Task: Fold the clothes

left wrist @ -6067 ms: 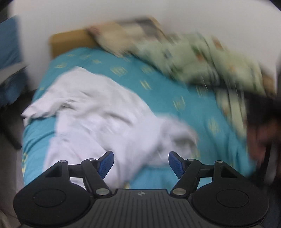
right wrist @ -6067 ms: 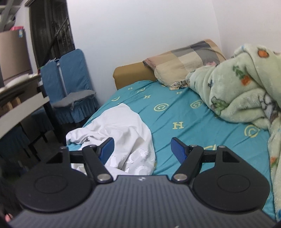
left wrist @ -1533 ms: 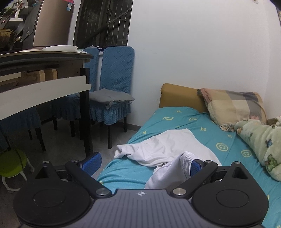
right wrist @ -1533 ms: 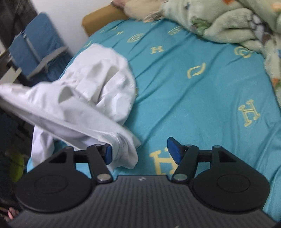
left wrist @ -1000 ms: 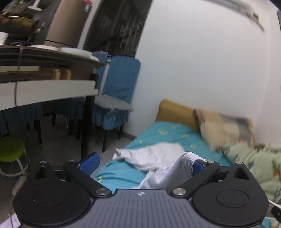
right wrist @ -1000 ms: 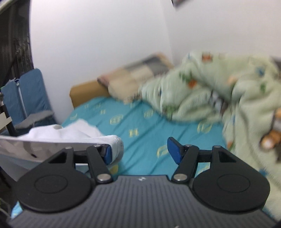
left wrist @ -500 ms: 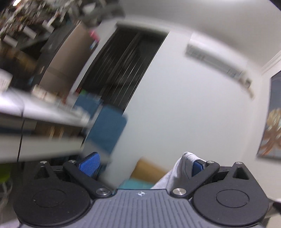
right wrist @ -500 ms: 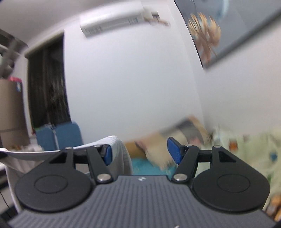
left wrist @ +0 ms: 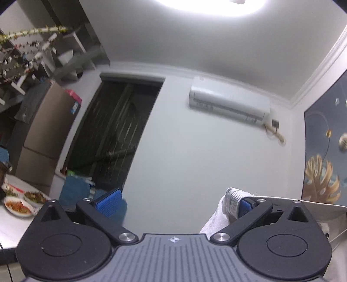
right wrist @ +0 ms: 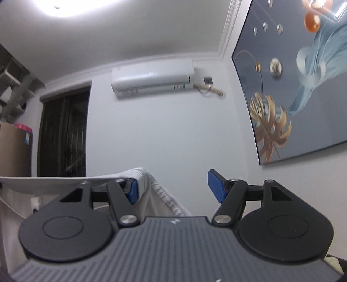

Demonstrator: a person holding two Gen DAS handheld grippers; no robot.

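Both my grippers point up toward the top of the room. On my left gripper (left wrist: 177,202) the fingers stand wide apart, nothing pinched between them. The white garment (left wrist: 219,217) is hooked over my right-hand finger only: its ribbed hem (left wrist: 233,202) wraps the blue pad (left wrist: 244,207), and the cloth runs off taut toward the right edge of the left wrist view. The other pad (left wrist: 109,201) is bare.

My right gripper (right wrist: 172,187) is the mirror of that. Its fingers are also spread, with open air in the gap. The same white garment (right wrist: 65,179) is draped over my left-hand finger, the ribbed hem (right wrist: 161,196) curling round the blue pad (right wrist: 132,192) and dropping beside the gripper body, while the rest stretches flat toward the left edge of the right wrist view. So the garment hangs in the air, slung between my two inner fingers.

Ahead is a pale wall with a white air conditioner (right wrist: 151,79) mounted high, its hose (right wrist: 211,89) trailing off one end. A dark doorway (left wrist: 115,132) stands beside it, and a brown refrigerator (left wrist: 43,134) beyond that. A large painting (right wrist: 299,86) with a gold leaf hangs on the side wall. Low in the left wrist view, plates of food (left wrist: 18,206) sit on a table (left wrist: 8,230), with a blue chair back (left wrist: 73,192) near them. The ceiling light (left wrist: 212,5) glares overhead.
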